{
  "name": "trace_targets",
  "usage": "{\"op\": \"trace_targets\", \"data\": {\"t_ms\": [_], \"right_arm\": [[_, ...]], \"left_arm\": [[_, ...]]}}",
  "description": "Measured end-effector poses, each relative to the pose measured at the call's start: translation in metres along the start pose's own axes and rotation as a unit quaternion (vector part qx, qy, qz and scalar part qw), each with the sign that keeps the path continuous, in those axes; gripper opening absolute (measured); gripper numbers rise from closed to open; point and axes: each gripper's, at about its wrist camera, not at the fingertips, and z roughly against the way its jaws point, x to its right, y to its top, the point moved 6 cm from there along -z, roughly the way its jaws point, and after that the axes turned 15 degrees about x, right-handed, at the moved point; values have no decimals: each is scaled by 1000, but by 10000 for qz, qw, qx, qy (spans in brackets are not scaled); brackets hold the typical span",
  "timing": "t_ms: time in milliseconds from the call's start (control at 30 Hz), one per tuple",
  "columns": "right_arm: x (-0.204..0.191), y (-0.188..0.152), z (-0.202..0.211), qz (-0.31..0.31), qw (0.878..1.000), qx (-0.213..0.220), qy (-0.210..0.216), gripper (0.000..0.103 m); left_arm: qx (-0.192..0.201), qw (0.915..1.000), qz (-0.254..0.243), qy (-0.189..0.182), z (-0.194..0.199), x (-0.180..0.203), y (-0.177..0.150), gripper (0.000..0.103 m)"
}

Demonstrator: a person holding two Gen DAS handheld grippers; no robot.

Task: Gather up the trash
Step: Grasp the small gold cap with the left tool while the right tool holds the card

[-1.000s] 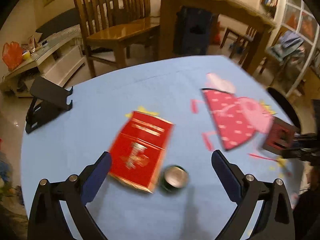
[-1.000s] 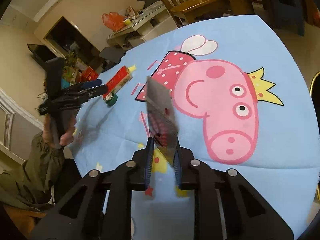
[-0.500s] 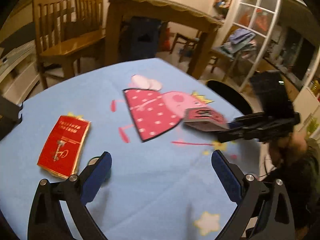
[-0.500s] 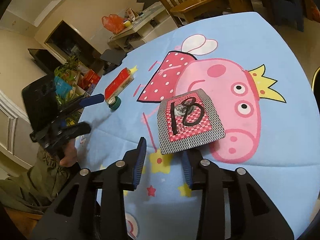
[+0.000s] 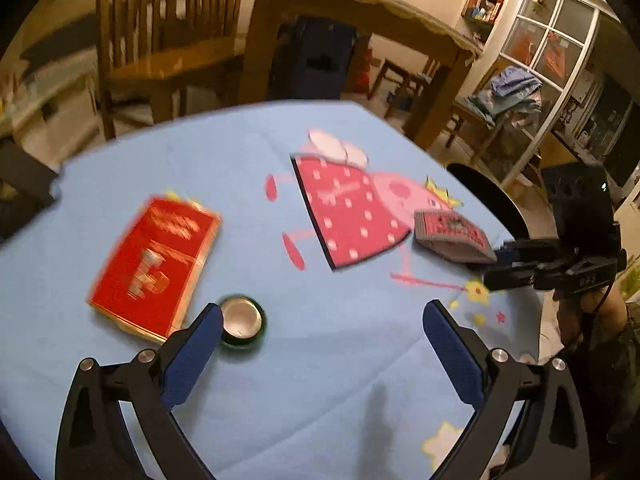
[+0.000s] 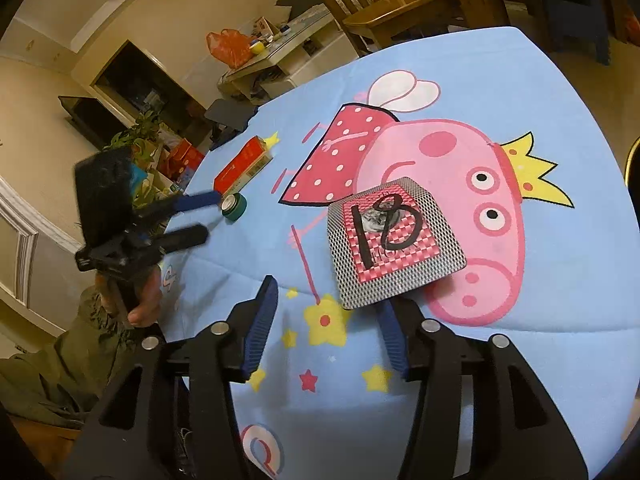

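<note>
Checkered card marked "18" [image 6: 394, 242] lies flat on blue cartoon tablecloth [image 6: 520, 80], just ahead of right gripper [image 6: 328, 328]; jaws opening, card's near edge just ahead of the tips, pads not pressing. Looks thin, light, bendy: best pinched at the near edge. Left gripper [image 5: 320, 344] spread wide, empty, green tape roll [image 5: 242, 322] touching or just beside its left pad. Roll light, rigid: grab across its rim. Red box [image 5: 154, 262] motion-blurred, print unreadable. No trash bin visible.
</note>
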Motion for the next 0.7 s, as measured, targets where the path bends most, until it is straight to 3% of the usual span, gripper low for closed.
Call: {"op": "trace_targets", "data": {"t_ms": [100,167,333,400,500,567,633,700], "right_arm": [[1,1,2,-4,10000,19,-13,55],[1,1,3,-2,10000,29,-25,58],[1,1,5,3,10000,35,-25,62],[2,1,8,1,10000,59,-46,63],[4,1,10,8,9999,73,-74,65],[4,1,11,26,9999,75,-94,67],[3,1,10,64,9999,73,-120,69],[3,2,10,91,9998,78,-142,71]], "left_arm": [[-62,9997,-140,-181,0,13,-2,96],[-135,9983,-216,-533,1,31,-6,96],[-129,9928,-654,-995,0,79,-10,96],[52,9927,-863,-845,6,87,-5,97],[276,9947,-973,-158,11,66,7,97],[74,9964,-807,267,3,36,6,96],[-237,9979,-524,313,-9,14,-5,96],[-318,9956,-642,601,-14,4,-12,96]]}}
